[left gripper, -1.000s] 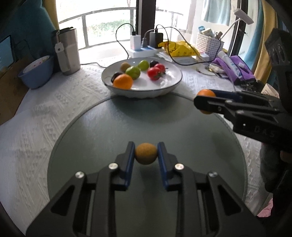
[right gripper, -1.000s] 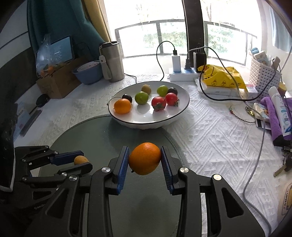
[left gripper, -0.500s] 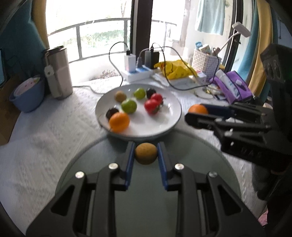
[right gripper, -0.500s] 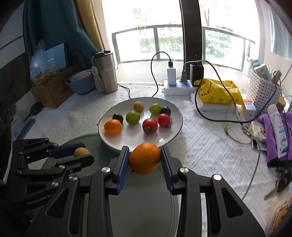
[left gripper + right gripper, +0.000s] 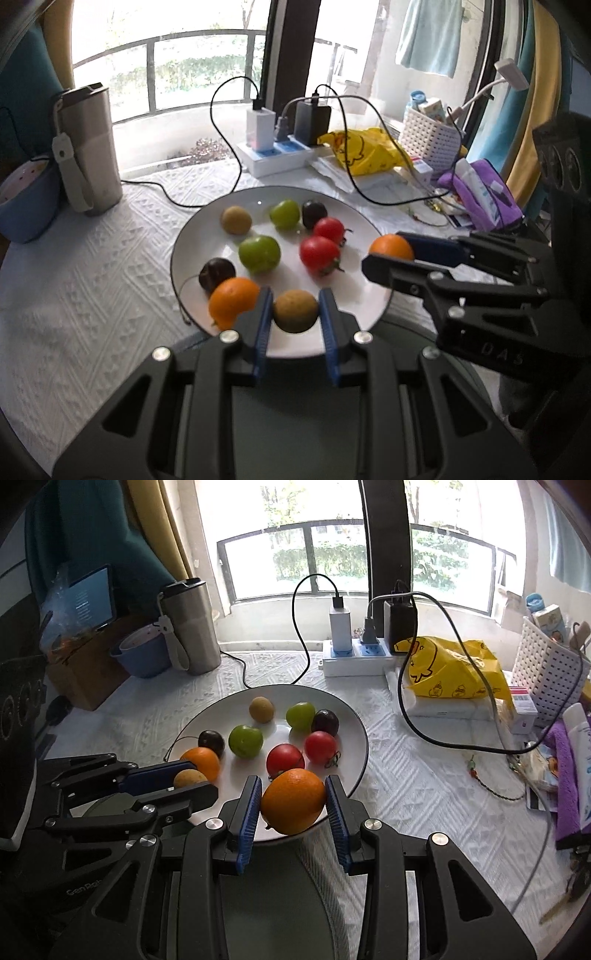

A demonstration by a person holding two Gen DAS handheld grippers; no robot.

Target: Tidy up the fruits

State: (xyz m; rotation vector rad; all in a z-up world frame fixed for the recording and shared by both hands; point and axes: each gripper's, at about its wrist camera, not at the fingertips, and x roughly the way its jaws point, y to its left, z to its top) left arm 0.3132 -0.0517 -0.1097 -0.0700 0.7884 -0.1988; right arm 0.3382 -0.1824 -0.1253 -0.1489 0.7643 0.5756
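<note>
Left wrist view, item one: my left gripper [image 5: 295, 312] clamps a small brown fruit [image 5: 295, 311] between its blue pads, held over the near rim of the white plate [image 5: 360, 295]. Right wrist view, item two: my right gripper [image 5: 293, 801] grips an orange [image 5: 293, 800] at the same rim, just right of the left one. Plate contents: one orange [image 5: 232, 301], two dark plums [image 5: 217, 272] [image 5: 314, 213], two green fruits [image 5: 259, 253] [image 5: 284, 214], two red tomatoes [image 5: 320, 254] [image 5: 329, 229], one brown fruit [image 5: 236, 220]; the plate stands on a white textured cloth [image 5: 92, 277].
</note>
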